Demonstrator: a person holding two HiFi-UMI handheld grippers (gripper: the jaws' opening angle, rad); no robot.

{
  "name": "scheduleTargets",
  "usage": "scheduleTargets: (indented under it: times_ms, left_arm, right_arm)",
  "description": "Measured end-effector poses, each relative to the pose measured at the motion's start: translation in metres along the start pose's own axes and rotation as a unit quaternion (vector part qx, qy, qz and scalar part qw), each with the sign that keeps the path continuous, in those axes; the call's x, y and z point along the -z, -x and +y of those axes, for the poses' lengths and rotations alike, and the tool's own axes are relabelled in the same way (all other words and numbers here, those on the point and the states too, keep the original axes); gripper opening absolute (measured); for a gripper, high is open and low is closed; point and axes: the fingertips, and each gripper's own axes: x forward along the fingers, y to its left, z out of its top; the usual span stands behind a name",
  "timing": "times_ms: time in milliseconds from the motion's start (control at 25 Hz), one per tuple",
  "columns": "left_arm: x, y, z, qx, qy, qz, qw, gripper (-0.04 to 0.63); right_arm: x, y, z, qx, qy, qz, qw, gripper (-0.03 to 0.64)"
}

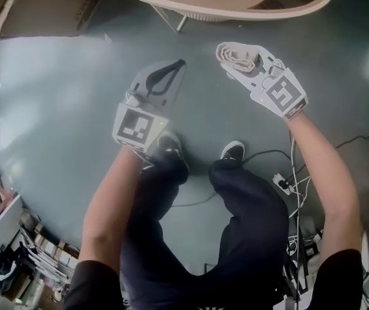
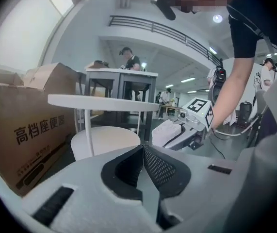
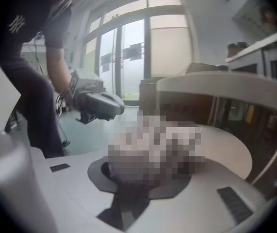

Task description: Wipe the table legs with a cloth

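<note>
A round white table (image 1: 262,8) stands at the top of the head view, with thin metal legs (image 1: 180,23) under it. In the left gripper view its top (image 2: 104,102) sits on a slim white leg (image 2: 86,130) over a round base (image 2: 106,140). My right gripper (image 1: 233,61) is shut on a folded beige cloth (image 1: 239,55) just below the table's edge. In the right gripper view the cloth (image 3: 153,152) is a mosaic patch between the jaws. My left gripper (image 1: 178,65) hangs over the floor to the left, shut (image 2: 142,149) and holding nothing.
A cardboard box (image 2: 22,135) stands left of the table (image 1: 48,5). Cables and a power strip (image 1: 281,183) lie on the grey floor at the right, beside the person's shoes (image 1: 232,150). Clutter (image 1: 35,250) sits at the lower left. Tall tables and people (image 2: 121,89) are far behind.
</note>
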Motion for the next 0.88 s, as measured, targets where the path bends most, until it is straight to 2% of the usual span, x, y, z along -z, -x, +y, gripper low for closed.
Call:
scheduleTargets:
  times_ms: [120, 200, 560, 760, 880]
  left_arm:
    - [0.038, -0.029, 0.032, -0.023, 0.024, -0.016, 0.9993, 0.006]
    - [0.064, -0.052, 0.045, -0.032, 0.036, -0.022, 0.9986, 0.008]
    - [0.109, -0.102, 0.054, -0.063, 0.030, -0.057, 0.9959, 0.008]
    - [0.137, -0.120, 0.061, -0.105, 0.067, -0.071, 0.9896, 0.008]
    - [0.140, -0.133, 0.061, -0.117, 0.071, -0.083, 0.9870, 0.009]
  right_arm:
    - [0.028, -0.036, -0.029, 0.052, -0.087, -0.050, 0.994, 0.094]
    - [0.051, -0.062, -0.040, 0.058, -0.104, -0.066, 0.991, 0.094]
    - [0.099, -0.101, -0.072, 0.086, -0.064, -0.088, 0.990, 0.094]
    - [0.119, -0.119, -0.076, 0.098, -0.063, -0.089, 0.989, 0.094]
    - [0.125, -0.133, -0.083, 0.109, -0.075, -0.094, 0.987, 0.094]
